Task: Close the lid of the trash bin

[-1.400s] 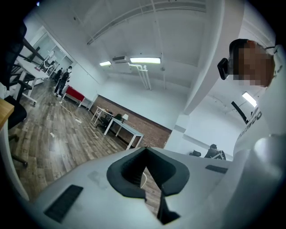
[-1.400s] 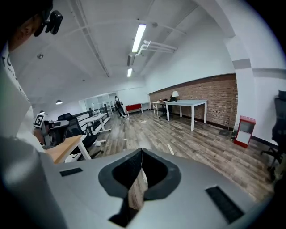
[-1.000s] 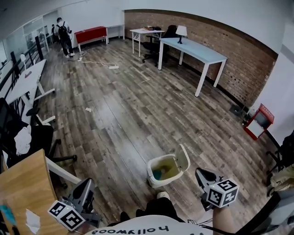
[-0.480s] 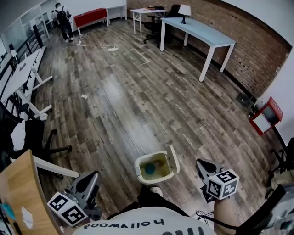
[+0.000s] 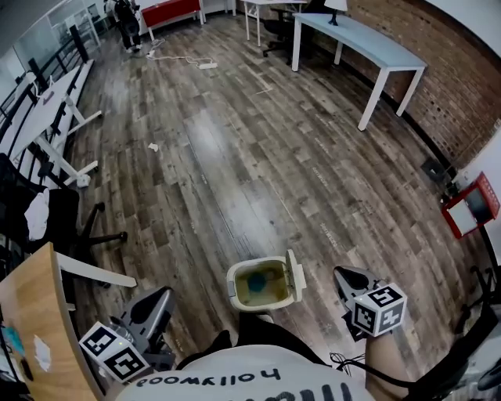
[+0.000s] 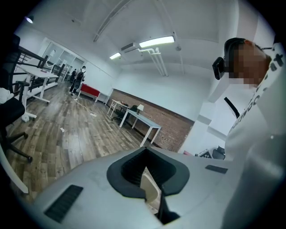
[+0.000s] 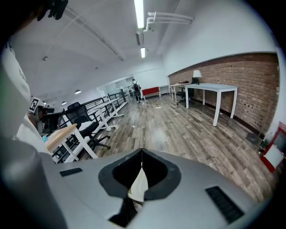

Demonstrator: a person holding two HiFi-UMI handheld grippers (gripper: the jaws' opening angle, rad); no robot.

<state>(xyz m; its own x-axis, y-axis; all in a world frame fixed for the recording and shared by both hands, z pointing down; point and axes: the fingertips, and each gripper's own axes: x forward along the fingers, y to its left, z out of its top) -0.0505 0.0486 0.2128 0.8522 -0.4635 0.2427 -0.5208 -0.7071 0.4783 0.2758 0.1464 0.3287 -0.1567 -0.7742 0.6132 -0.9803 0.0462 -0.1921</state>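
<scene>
A small cream trash bin (image 5: pixel 262 283) stands on the wood floor just ahead of the person's feet in the head view. Its lid (image 5: pixel 295 271) stands upright on the bin's right side, and something blue-green lies inside. My left gripper (image 5: pixel 163 293) hangs low at the left, well apart from the bin, its jaws together and empty. To the right of the lid my right gripper (image 5: pixel 339 273) is held a short way off, also shut on nothing. A cream shape (image 7: pixel 137 185) shows through the gap behind the right gripper's jaws, and a similar cream shape (image 6: pixel 150 191) behind the left gripper's.
A wooden desk (image 5: pixel 31 321) and a black office chair (image 5: pixel 55 227) are close on the left. White-framed tables (image 5: pixel 364 47) stand along the brick wall at the far right. A red box (image 5: pixel 470 205) sits by the right wall. A person (image 5: pixel 127 17) stands far off.
The view has moved forward and tilted down, so the bin now lies nearer the middle of the frame. Both grippers keep their places at the bottom of the view, still shut.
</scene>
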